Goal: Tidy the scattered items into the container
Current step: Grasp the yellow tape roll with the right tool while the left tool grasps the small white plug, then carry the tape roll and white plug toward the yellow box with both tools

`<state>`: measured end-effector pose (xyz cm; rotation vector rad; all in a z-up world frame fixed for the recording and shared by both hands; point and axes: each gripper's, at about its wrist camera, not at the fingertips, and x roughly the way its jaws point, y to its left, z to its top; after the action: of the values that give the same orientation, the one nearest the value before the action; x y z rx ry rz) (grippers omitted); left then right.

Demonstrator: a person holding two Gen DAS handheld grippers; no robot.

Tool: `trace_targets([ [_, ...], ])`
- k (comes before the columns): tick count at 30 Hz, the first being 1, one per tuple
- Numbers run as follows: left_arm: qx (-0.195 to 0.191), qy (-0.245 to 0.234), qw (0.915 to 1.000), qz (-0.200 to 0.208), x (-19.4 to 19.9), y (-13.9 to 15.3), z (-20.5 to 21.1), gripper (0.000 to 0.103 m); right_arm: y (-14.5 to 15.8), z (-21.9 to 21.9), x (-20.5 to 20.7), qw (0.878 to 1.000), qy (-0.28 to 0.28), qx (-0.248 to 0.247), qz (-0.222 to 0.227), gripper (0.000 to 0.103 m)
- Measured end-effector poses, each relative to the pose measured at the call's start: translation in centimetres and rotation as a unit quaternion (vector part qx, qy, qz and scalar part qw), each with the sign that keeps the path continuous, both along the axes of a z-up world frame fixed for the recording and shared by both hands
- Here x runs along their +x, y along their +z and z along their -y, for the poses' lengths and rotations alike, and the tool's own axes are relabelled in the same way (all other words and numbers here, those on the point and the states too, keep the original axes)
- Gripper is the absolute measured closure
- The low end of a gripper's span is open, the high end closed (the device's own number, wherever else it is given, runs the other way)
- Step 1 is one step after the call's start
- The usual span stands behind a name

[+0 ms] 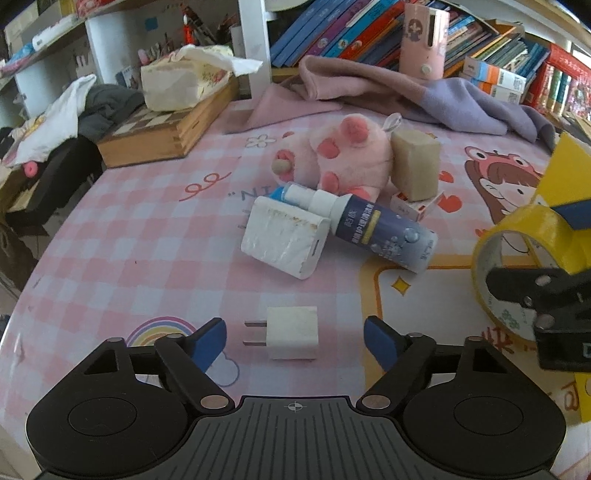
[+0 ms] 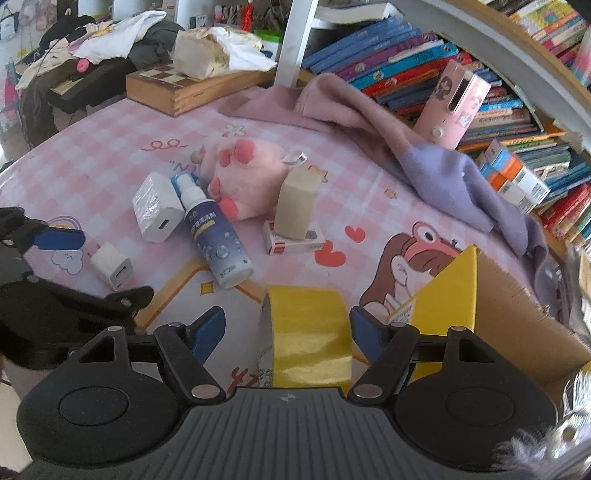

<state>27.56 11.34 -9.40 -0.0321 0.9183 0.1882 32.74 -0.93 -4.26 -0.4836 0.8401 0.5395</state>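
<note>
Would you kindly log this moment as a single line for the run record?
left tongs: open around small charger | right tongs: open around yellow tape roll | box: beside tape

Left wrist view: low and close over the surface (image 1: 110,258), facing along its fingers (image 1: 210,339) toward the bookshelf (image 1: 351,33), with the small charger (image 1: 293,332) nearest. Right wrist view: set further right, facing the same clutter obliquely, with the tape roll (image 2: 306,332) close between its fingers (image 2: 208,332). Both views share the bottle (image 1: 384,232) (image 2: 218,247), the plush (image 1: 340,155) (image 2: 247,173) and the box (image 1: 569,173) (image 2: 454,291).
</note>
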Motion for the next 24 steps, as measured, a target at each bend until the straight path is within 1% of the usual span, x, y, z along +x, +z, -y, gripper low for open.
trace_targets([
  [1,-0.001,0.002,1.0,-0.003,0.1,-0.1,-0.1,0.022,0.0,0.0,0.1,1.0,0.0,0.001,-0.005,0.032],
  [3,-0.004,0.006,0.9999,-0.008,0.3,-0.3,-0.3,0.028,-0.1,0.1,0.2,1.0,-0.002,0.002,-0.012,0.034],
  [5,-0.011,0.01,0.9999,-0.008,0.2,-0.4,-0.5,0.031,0.0,0.2,0.4,1.0,-0.005,0.005,-0.015,0.037],
  [7,-0.019,0.012,0.9997,-0.005,0.1,-0.4,-0.7,0.035,0.0,0.3,0.5,1.0,-0.009,0.007,-0.014,0.043],
  [9,-0.019,0.009,0.9998,-0.001,0.1,-0.3,-0.6,0.047,0.1,0.4,0.6,1.0,-0.011,0.008,-0.012,0.047],
  [10,-0.018,0.008,0.9998,0.001,0.1,-0.3,-0.6,0.051,0.1,0.4,0.6,1.0,-0.012,0.008,-0.011,0.049],
  [11,-0.018,0.007,0.9998,0.003,0.1,-0.2,-0.6,0.059,0.2,0.5,0.5,1.0,-0.013,0.009,-0.009,0.051],
  [12,-0.017,0.007,0.9998,0.004,0.0,-0.2,-0.6,0.062,0.3,0.5,0.5,1.0,-0.013,0.009,-0.007,0.056],
  [13,-0.02,0.006,0.9998,0.004,0.0,-0.2,-0.6,0.062,0.4,0.6,0.5,1.0,-0.015,0.011,-0.004,0.062],
  [14,-0.022,0.007,0.9997,0.004,-0.1,-0.1,-0.7,0.062,0.5,0.6,0.5,1.0,-0.016,0.014,-0.003,0.063],
  [16,-0.026,0.006,0.9996,0.008,-0.3,0.1,-0.8,0.062,0.6,0.9,0.8,0.999,-0.016,0.027,-0.016,0.064],
  [19,-0.022,0.001,0.9996,0.018,-0.7,0.7,-0.6,0.062,0.8,1.1,0.7,0.999,-0.021,0.038,-0.022,0.064],
  [24,-0.019,-0.002,0.9994,0.029,-1.3,1.6,-0.6,0.062,1.3,1.1,0.1,0.998,-0.019,0.05,-0.018,0.064],
])
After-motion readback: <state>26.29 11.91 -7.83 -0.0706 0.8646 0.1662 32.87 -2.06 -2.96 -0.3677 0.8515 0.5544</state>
